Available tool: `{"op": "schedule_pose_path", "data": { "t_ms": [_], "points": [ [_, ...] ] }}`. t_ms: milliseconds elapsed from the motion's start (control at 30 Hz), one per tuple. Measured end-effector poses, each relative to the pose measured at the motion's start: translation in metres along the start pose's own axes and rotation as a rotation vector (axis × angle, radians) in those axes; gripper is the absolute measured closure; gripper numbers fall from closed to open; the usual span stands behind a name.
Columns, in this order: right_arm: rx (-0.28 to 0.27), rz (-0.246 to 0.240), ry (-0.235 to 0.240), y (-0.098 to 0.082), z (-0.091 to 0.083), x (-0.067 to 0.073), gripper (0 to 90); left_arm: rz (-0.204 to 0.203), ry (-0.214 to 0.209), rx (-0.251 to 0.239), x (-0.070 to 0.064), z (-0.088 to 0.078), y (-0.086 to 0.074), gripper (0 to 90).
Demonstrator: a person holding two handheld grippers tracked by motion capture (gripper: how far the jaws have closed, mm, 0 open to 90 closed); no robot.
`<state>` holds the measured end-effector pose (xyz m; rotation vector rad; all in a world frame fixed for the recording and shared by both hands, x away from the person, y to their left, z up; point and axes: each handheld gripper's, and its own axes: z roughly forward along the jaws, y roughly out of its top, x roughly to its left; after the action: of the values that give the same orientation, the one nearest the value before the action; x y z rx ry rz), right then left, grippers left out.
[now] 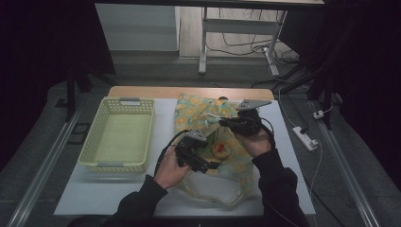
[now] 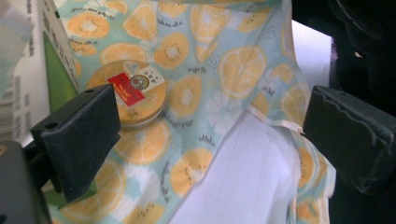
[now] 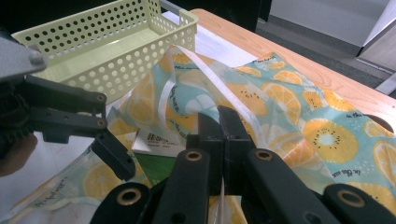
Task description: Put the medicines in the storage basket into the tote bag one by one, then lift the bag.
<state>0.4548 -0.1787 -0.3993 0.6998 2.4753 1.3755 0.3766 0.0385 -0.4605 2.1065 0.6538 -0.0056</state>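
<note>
Pinching bag handle (image 3: 166, 100), left gripper (image 2: 210, 135) spread

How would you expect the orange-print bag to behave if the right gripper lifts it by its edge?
The orange-print bag looks thin and creased, so it would probably sag. The round tin and carton inside might slide.
</note>
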Motion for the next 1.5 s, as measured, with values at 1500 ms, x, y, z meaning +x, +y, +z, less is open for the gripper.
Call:
{"op": "schedule_pose_path", "data": {
  "t_ms": [1500],
  "points": [
    [0.013, -0.004, 0.004, -0.002, 0.003, 0.001, 89.4, -0.042, 0.044, 0.103, 0.010, 0.007, -0.061, 0.2]
  ]
}}
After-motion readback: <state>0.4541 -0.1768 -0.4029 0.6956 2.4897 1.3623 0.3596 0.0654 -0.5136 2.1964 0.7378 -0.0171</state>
